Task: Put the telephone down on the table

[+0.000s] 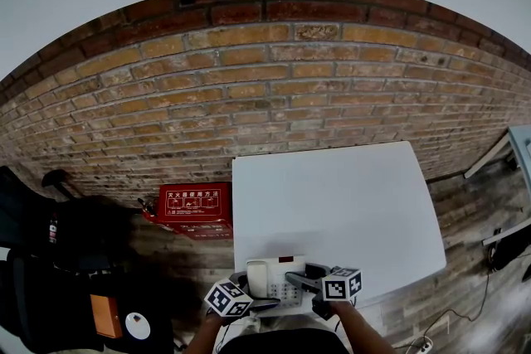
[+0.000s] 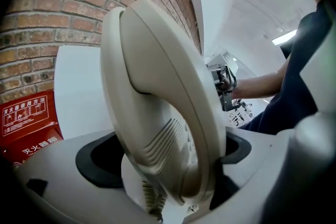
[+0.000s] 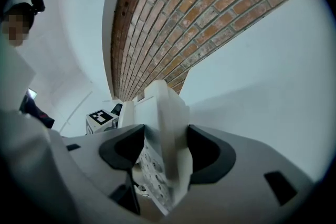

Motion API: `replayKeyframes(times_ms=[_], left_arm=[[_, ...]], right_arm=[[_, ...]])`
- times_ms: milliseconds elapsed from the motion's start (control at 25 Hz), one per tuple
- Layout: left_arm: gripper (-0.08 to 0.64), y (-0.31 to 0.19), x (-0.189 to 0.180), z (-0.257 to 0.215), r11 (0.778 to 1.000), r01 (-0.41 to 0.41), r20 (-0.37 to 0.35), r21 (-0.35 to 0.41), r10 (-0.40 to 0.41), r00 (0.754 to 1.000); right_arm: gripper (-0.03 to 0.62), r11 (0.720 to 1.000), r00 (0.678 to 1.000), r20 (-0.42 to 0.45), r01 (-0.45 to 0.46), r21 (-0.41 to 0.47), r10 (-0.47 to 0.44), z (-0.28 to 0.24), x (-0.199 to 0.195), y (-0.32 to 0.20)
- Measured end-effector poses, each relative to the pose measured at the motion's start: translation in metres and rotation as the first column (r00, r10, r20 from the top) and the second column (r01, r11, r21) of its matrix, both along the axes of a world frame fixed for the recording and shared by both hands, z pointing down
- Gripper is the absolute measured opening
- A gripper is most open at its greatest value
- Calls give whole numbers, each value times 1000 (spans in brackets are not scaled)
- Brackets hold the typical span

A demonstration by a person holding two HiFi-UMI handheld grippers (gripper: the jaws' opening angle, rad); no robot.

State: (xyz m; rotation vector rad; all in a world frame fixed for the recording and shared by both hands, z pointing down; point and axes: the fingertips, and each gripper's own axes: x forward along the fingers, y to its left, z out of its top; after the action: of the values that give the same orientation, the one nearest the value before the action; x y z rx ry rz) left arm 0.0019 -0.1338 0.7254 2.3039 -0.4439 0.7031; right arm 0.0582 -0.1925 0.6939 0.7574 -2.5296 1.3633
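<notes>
The left hand-held gripper (image 2: pixel 168 157) clamps the telephone (image 1: pixel 275 276) at the handset (image 2: pixel 157 97); the right hand-held gripper (image 3: pixel 167 152) clamps its other side; it is at the table's (image 1: pixel 348 211) near edge.

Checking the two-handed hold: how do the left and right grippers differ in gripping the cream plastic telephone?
The left gripper clamps the telephone across its ribbed handset; the right gripper clamps the thin keypad edge. The left gripper's jaws stand wider apart than the right gripper's. Shared: both are shut on that telephone at the near edge of the white table.
</notes>
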Motion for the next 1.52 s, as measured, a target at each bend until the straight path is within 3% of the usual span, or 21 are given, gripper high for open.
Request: replayKeyframes(times_ms=[240,640,1520], left_arm=[[505,-5,-3,-2,998,35,41,43,-36,999],[505,-5,-5,0,996,74,95,52,-79,992],[505,-7,-12,4,982,187,86,4,-187,979]], right_arm=[[262,1000,1000,-4,-16,-14,16,3,2,-1],[262,1000,1000,-9,5,-19,-6,3,0,-2],[261,989,999,-8,-45,-138,44,25,0,-3]])
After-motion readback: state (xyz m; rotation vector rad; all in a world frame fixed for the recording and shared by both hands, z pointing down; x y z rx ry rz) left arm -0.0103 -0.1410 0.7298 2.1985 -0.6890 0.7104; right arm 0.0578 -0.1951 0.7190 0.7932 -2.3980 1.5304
